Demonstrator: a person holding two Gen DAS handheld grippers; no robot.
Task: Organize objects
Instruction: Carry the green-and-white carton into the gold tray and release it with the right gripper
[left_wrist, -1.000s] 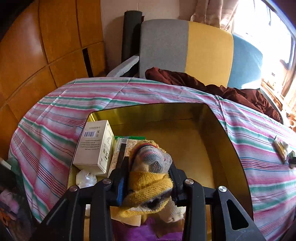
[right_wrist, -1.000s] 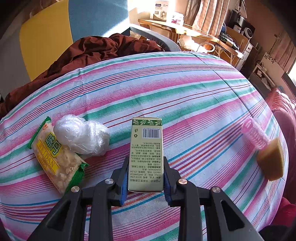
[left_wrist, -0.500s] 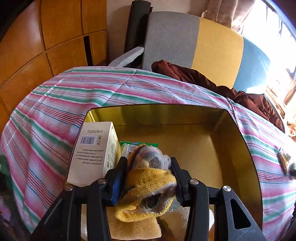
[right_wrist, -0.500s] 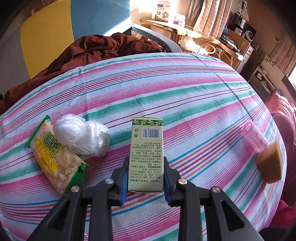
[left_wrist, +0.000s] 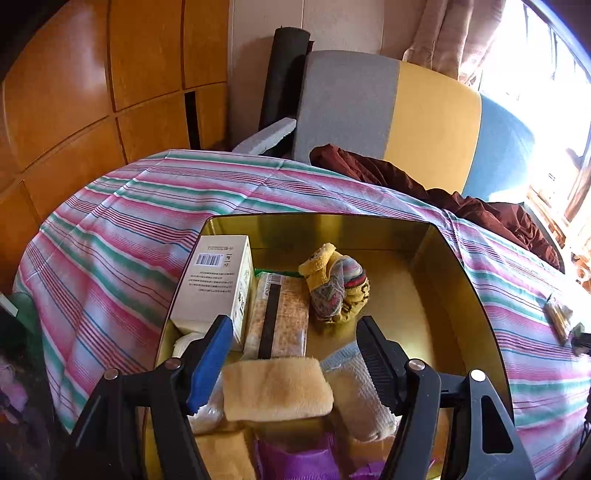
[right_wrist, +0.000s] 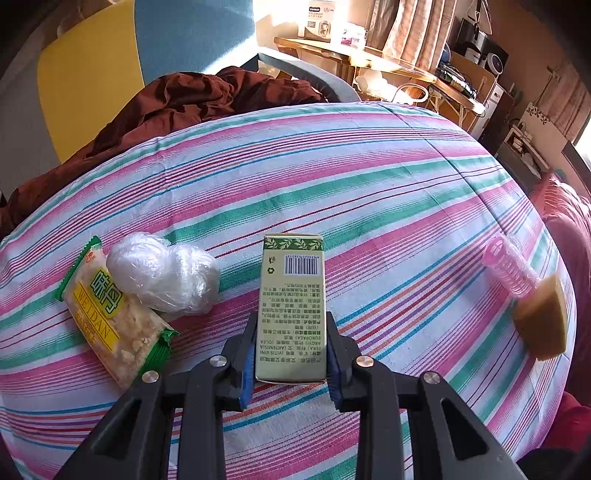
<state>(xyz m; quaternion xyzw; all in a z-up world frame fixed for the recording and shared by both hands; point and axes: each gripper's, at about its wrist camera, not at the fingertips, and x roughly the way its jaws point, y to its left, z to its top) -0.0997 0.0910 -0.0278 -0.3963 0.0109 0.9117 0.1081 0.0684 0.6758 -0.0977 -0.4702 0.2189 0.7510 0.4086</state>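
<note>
While one sock bundle (left_wrist: 334, 288) lies in the tin (left_wrist: 476, 314), the left gripper (left_wrist: 295, 354), jaws just widened, is empty. One barcoded carton (right_wrist: 291, 310) is clamped by the right gripper (right_wrist: 290, 354); one snack pack (right_wrist: 110, 314) reads "WEIDAN".

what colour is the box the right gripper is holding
Pale green box, leafy darker green band on top; clearest in the right wrist view.

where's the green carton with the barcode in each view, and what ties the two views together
Left wrist: the green carton is not in it; the left gripper stands open over the gold box.
Right wrist: the carton stands bottom centre, clamped in the right gripper.
Shared landmark: the maroon cloth, upper right in the left view and upper left in the right view.
</note>
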